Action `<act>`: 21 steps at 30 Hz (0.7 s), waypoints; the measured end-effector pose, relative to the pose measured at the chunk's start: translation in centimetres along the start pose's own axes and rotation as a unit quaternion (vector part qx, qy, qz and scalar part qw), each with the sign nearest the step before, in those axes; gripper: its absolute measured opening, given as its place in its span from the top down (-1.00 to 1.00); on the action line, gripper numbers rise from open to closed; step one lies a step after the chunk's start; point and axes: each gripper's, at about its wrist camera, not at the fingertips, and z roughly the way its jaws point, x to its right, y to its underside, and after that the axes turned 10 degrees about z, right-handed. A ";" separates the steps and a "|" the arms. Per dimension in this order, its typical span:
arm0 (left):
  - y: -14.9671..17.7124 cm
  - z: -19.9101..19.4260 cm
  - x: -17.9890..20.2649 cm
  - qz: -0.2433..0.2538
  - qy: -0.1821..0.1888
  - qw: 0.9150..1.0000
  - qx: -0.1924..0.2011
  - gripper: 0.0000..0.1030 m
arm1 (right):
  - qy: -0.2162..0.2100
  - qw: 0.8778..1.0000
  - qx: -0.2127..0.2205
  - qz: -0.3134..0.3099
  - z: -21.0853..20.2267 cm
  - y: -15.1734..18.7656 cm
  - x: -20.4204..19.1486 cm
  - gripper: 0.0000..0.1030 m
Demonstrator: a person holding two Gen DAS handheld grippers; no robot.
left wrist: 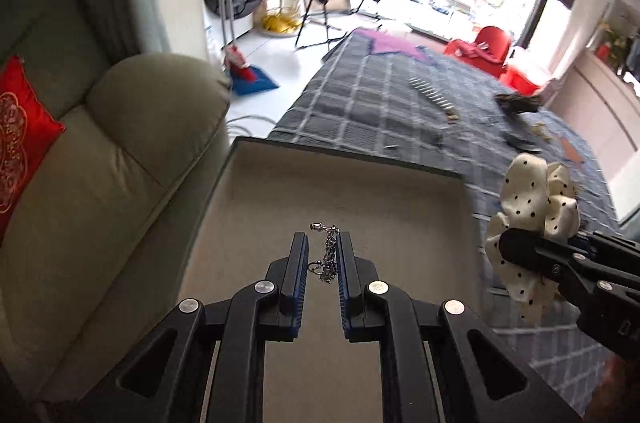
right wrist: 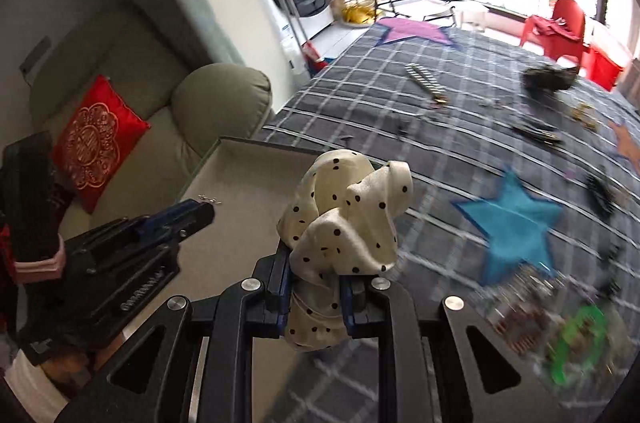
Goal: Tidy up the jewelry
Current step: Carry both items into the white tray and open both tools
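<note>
Currently mid-carry: left gripper (left wrist: 323, 255) clamps silver chain (left wrist: 327, 251) over tray (left wrist: 256, 183); right gripper (right wrist: 316, 287), at 3 o'clock, pinches polka-dot scrunchie (right wrist: 344, 219). Next prob: lower w/ care, release into tray.

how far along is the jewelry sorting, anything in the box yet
Done: nothing visible yet; the shallow box shows only bare lining.

In hand: the left gripper pinches a silver chain over the box; the right gripper is shut on a polka-dot scrunchie.

Left: several blurred pieces, including a dark clump, lie on the checked blanket.
</note>
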 end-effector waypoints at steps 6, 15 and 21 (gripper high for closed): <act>0.0 3.9 -0.6 0.002 -0.010 0.999 -0.035 0.69 | -0.010 0.999 -0.036 0.009 4.8 -1.3 -0.5 0.58; 0.3 4.4 -0.6 0.023 -0.032 0.998 -0.040 0.68 | 0.001 0.997 -0.068 0.026 8.8 -1.8 0.3 0.50; 0.2 4.1 -0.3 0.027 -0.043 0.998 -0.042 0.68 | -0.012 0.998 -0.054 0.037 7.6 -2.8 0.4 -0.34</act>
